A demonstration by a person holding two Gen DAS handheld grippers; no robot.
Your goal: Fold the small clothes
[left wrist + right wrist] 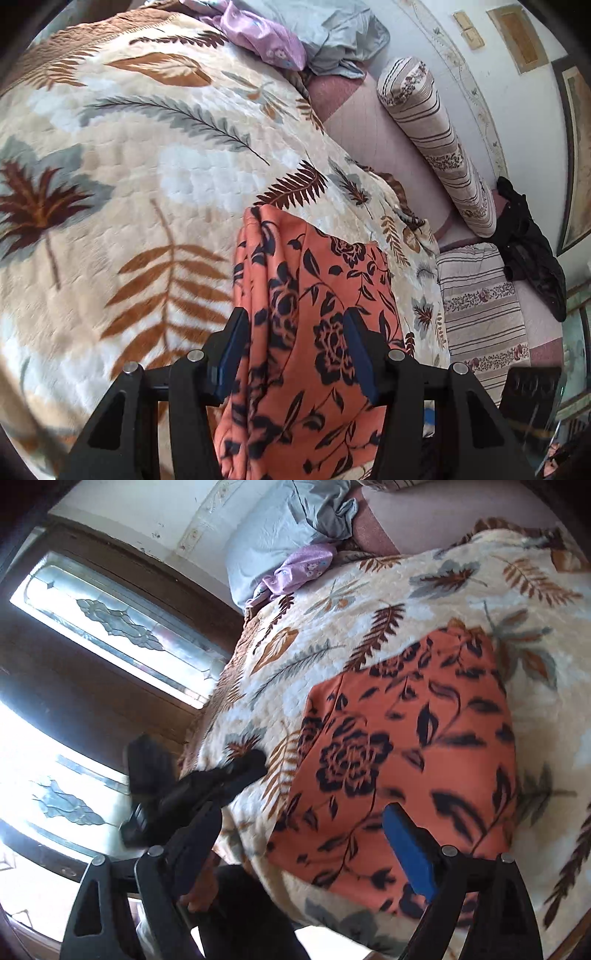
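Observation:
An orange garment with dark blue flowers [314,332] lies folded on the leaf-patterned blanket [147,184]. My left gripper [295,350] is open, its blue-padded fingers [231,354] on either side of the garment's near part, not clamped on it. In the right wrist view the same garment [406,738] lies flat on the blanket [369,590]. My right gripper [299,834] is wide open just above the garment's near edge, and the left gripper [207,782] shows at its left side.
A lilac garment [266,40] and a grey-blue cloth [340,33] lie at the far end of the bed. A striped bolster [436,136] and a striped pillow [480,310] lie to the right, with black clothing [532,243]. A wooden door with glass panels [110,627] stands to the left.

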